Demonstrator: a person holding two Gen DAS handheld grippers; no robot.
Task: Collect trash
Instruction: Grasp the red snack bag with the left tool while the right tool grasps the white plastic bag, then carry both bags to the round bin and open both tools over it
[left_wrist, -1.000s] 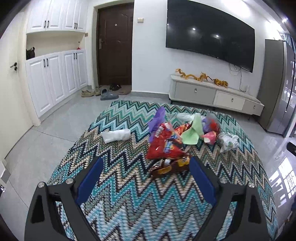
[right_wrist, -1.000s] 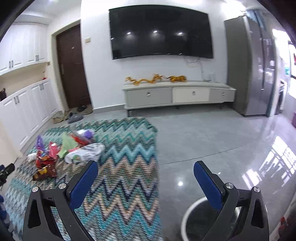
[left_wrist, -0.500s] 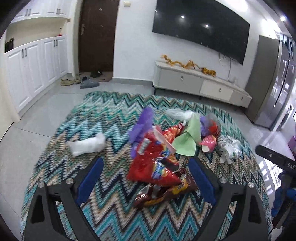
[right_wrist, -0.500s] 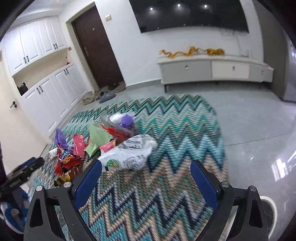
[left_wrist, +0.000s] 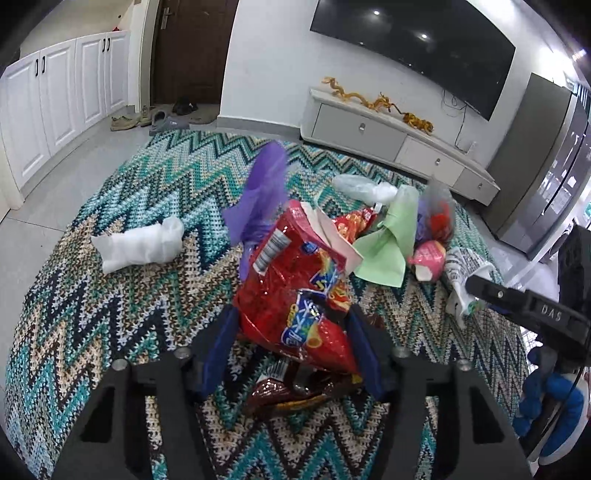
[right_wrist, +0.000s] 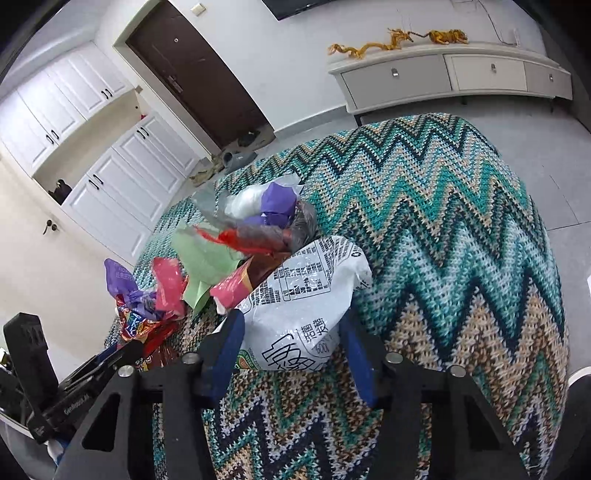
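Observation:
A pile of trash lies on the zigzag rug (left_wrist: 110, 295). My left gripper (left_wrist: 291, 350) is open, its blue fingers on either side of a red snack bag (left_wrist: 291, 295), with a brown wrapper (left_wrist: 295, 395) below it. My right gripper (right_wrist: 291, 354) is open, its fingers on either side of a white printed plastic bag (right_wrist: 306, 299). Purple plastic (left_wrist: 262, 188), a green paper (left_wrist: 388, 247), a pink wrapper (left_wrist: 428, 258) and a white crumpled bag (left_wrist: 140, 243) lie around. The right gripper also shows in the left wrist view (left_wrist: 524, 306).
A grey TV cabinet (left_wrist: 388, 136) stands against the far wall under the TV. White cupboards (left_wrist: 55, 92) and a brown door with shoes are at the left. A grey fridge (left_wrist: 543, 166) stands at the right. Tiled floor surrounds the rug (right_wrist: 461, 240).
Both grippers have moved down and forward to the pile. The left fingers have narrowed around the red snack bag, the right fingers around the white printed bag.

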